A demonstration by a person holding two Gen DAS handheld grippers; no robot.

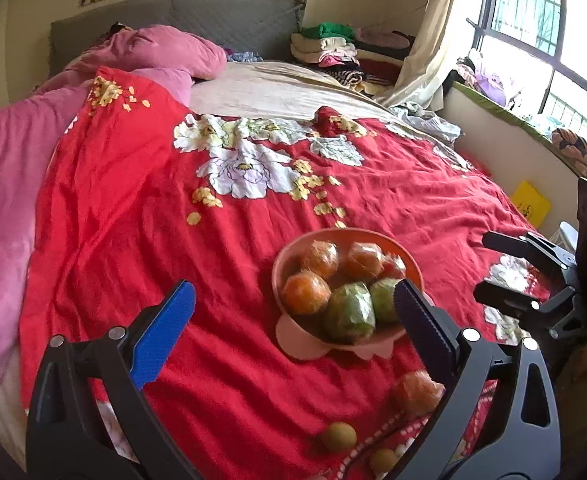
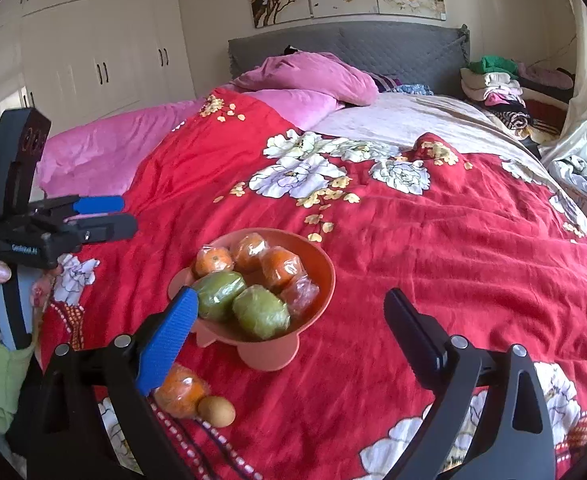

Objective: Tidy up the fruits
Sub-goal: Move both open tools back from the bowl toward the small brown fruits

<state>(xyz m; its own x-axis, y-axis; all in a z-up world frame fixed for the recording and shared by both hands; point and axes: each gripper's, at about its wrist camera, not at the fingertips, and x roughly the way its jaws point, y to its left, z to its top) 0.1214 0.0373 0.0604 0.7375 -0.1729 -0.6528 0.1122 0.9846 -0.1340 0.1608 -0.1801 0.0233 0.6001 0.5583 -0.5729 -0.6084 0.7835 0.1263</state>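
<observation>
A pink footed bowl [image 1: 293, 256] [image 2: 321, 268] stands on the red flowered bedspread and holds several wrapped oranges [image 1: 306, 292] [image 2: 281, 267] and two wrapped green fruits [image 1: 351, 312] [image 2: 260, 311]. On the spread in front of the bowl lie a wrapped orange [image 1: 417, 392] [image 2: 181, 394] and two small brown fruits [image 1: 338, 436] [image 2: 216, 411]. My left gripper [image 1: 293, 306] is open and empty, hovering near the bowl. My right gripper [image 2: 293, 316] is open and empty, to the right of the bowl; it also shows in the left wrist view [image 1: 493, 268].
The bed has pink pillows [image 2: 305, 76] and a grey headboard [image 2: 393, 48] at the far end. Folded clothes [image 1: 329, 48] are piled by the curtain. A window sill with clutter [image 1: 533, 112] runs along the right. White wardrobes [image 2: 93, 52] stand on the left.
</observation>
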